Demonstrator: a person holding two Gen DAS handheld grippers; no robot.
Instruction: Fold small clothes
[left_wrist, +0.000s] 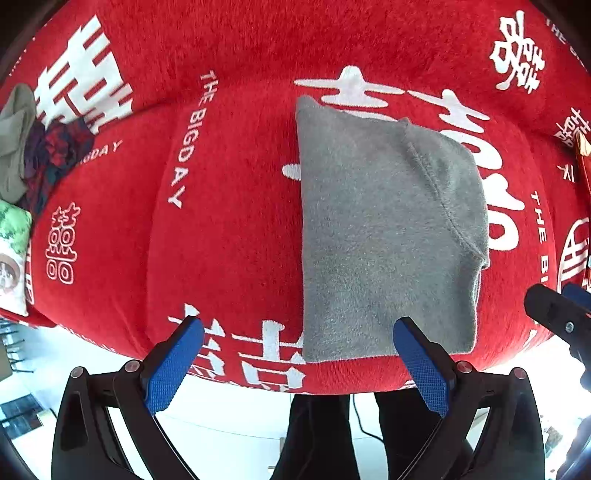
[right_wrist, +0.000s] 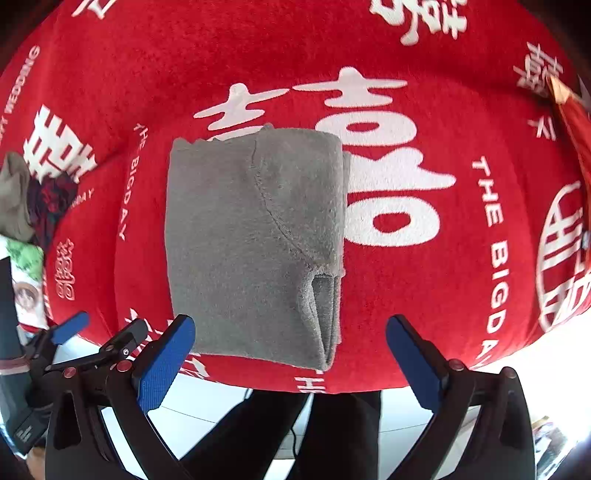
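Left gripper points straight down, jaws spread wide, nothing between the blue pads; right gripper likewise points down, jaws wide apart and empty; the person's dark-trousered legs stand below.

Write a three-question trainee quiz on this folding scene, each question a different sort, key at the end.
1. True or false: the grey garment lies folded on the red cloth.
2. What does the right gripper hold? A) the grey garment B) a sock C) nothing
3. Fill in: the pile of other clothes lies toward the ____ edge of the left wrist view.

Key:
1. True.
2. C: its jaws stand wide with nothing between the pads; the left gripper is likewise open and empty.
3. Left.
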